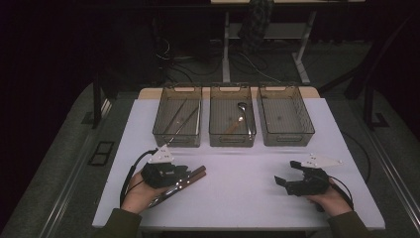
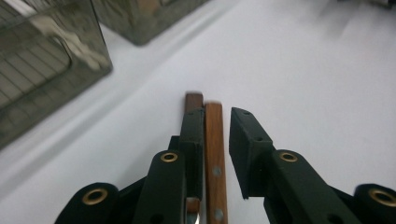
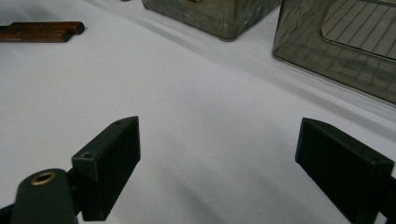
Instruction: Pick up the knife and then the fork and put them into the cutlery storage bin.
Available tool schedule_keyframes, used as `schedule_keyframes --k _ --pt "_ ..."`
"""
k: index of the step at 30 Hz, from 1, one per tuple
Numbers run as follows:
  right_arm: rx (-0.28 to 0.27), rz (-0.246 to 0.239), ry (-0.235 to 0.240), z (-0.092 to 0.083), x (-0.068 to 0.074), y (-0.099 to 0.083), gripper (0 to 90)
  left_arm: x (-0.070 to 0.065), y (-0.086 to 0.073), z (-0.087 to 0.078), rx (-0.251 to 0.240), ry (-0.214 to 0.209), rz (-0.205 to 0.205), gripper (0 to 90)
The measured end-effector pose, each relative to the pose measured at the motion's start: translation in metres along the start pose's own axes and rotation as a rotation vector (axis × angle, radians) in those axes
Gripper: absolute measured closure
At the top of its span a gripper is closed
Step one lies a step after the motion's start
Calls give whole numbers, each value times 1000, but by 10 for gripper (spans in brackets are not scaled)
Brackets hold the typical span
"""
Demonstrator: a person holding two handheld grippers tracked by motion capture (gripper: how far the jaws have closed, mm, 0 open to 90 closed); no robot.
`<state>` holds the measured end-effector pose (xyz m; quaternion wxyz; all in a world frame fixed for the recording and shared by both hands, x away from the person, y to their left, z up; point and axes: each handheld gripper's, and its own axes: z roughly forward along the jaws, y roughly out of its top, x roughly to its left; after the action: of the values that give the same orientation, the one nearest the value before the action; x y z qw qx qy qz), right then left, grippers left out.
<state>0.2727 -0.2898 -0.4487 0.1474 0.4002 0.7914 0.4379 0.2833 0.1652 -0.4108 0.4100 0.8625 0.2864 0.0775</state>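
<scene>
Two wooden-handled utensils [image 1: 184, 181] lie side by side on the white tabletop [image 1: 247, 198], in front of the left one of three smoky plastic bins [image 1: 177, 121]. Their handles point away and to the right, toward the middle bin [image 1: 232, 122], and their metal ends run back under the person's left hand [image 1: 138, 194].

The left gripper [image 2: 216, 128] sits right over them, its fingers [image 2: 192, 135] lined up along the handles' long axis. In the left gripper view the fingers are narrow: the lighter handle [image 2: 214, 154] lies in the gap between them, close against the left finger with a sliver of space before the right one, so the pads do not look pressed on it yet. The darker handle [image 2: 193, 101] lies outside the gap, beyond the left finger. The grasp looks aimed at the lighter-handled piece alone, and the risk is that the closing finger drags its neighbour.

The right gripper [image 1: 281, 180] rests well to the right of the utensils, low over bare tabletop, fingers spread wide with nothing between them. The left hand is plainly the nearer one.

The middle bin holds a spoon [image 1: 241, 110]; the left bin holds thin rods, perhaps chopsticks.
</scene>
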Motion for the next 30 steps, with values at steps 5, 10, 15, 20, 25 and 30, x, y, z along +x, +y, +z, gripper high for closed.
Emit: schedule_keyframes --k 5,10,15,20,25,30 --pt "0 -5 -1 0 1 0 136 -4 -15 4 49 3 -9 755" --pt "0 -7 -1 0 2 0 136 -5 -22 8 103 14 -30 750" --pt "-1 -7 -1 -1 1 0 135 -5 -24 10 135 32 -17 748" --pt "0 -5 -1 -1 1 0 136 -5 -25 14 156 21 -8 744" --pt "-1 -10 2 -1 2 1 136 -7 -27 15 162 14 12 721" --pt "-7 -10 1 -2 2 1 136 -6 -27 15 164 10 38 724"
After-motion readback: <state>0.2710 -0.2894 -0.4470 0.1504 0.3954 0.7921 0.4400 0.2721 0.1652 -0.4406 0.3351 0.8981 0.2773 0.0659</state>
